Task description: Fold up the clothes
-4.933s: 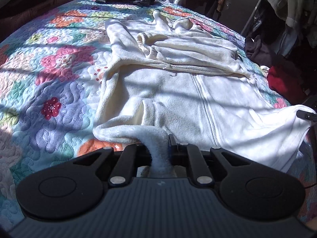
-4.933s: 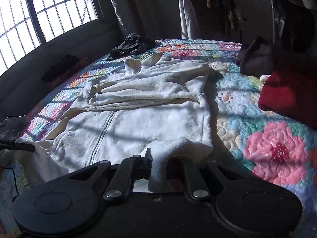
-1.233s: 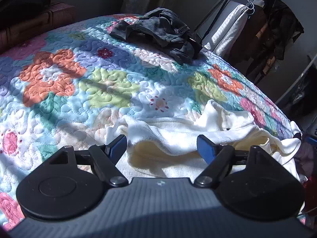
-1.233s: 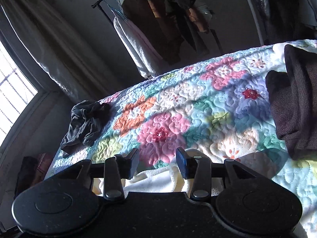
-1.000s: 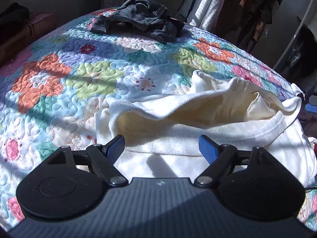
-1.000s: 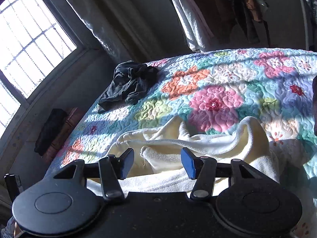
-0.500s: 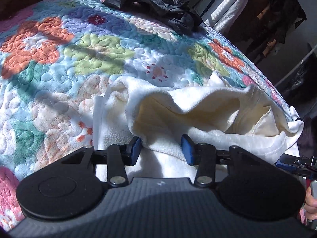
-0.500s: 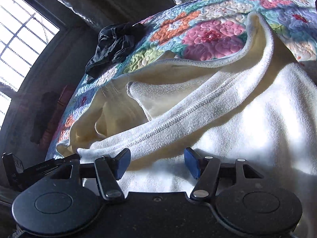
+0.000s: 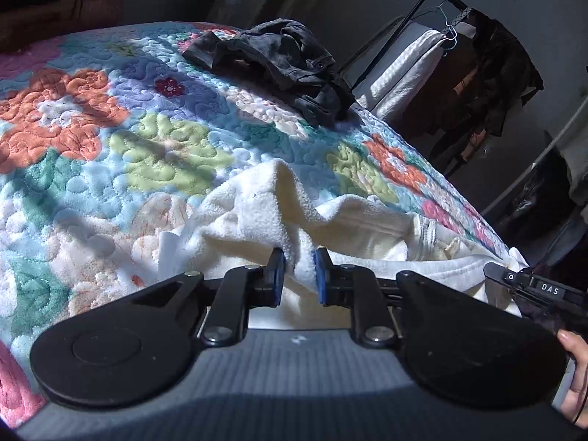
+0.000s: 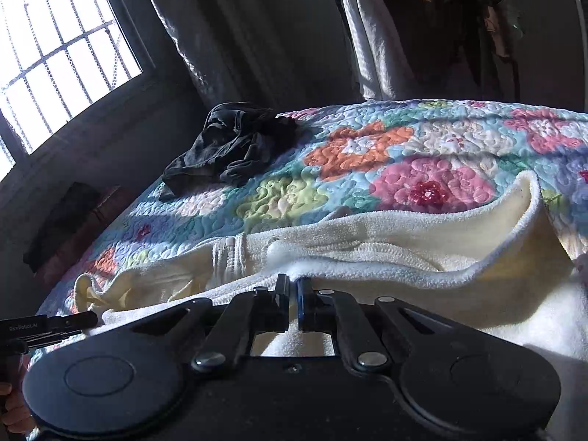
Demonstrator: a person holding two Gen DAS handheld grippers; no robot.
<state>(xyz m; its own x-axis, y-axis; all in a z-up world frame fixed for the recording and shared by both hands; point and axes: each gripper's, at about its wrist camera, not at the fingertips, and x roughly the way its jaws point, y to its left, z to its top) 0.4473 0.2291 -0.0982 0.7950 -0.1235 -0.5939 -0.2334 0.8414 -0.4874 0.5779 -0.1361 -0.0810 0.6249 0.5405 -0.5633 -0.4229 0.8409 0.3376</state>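
Observation:
A cream fleece zip jacket [image 9: 257, 213] lies folded over on the flowered quilt [image 9: 110, 139]. My left gripper [image 9: 298, 272] is shut on a raised fold of the jacket's fleece at its left side. In the right wrist view my right gripper [image 10: 293, 299] is shut on the jacket's [image 10: 404, 242] near edge, beside the zip [image 10: 229, 257]. Each gripper's body shows at the edge of the other's view.
A crumpled dark garment [image 9: 272, 58] lies on the far part of the quilt, also in the right wrist view [image 10: 228, 147]. A clothes rack [image 9: 459, 55] with hanging clothes stands behind the bed. A barred window [image 10: 55, 47] is on the left.
Both grippers, open half a second ago, have closed on the fleece near the collar end. Earlier they held the jacket's hem and carried it over the body.

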